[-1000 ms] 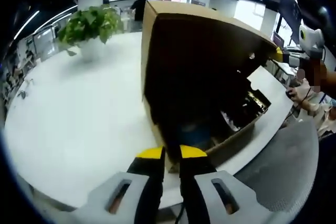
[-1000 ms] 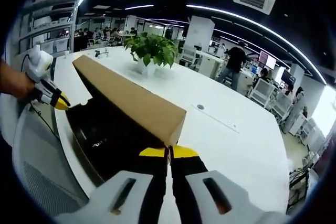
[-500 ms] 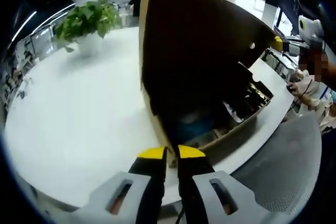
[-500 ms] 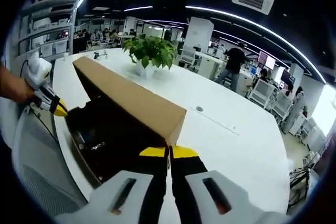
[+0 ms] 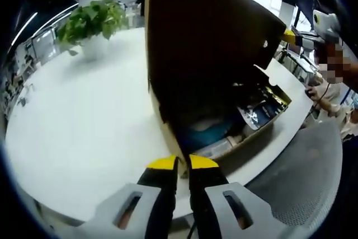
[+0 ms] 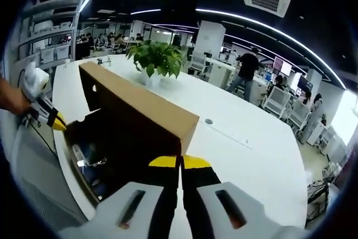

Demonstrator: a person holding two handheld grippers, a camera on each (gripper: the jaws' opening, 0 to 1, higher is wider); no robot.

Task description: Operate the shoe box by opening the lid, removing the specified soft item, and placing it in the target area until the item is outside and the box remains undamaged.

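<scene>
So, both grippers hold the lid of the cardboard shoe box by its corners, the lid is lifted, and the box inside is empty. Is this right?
Not quite: the box is not empty. In the left gripper view, under the lifted lid, the shoe box holds a blue soft item and dark things beside it. The rest stands: the left gripper and the right gripper each pinch a lid corner.

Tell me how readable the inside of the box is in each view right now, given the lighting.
Left gripper view: the lid's underside is in deep shadow, but light reaches the box floor, where a blue item and printed packaging are discernible. Right gripper view: the interior is mostly black, with one small glint; fisheye distortion bends the table edge.
</scene>
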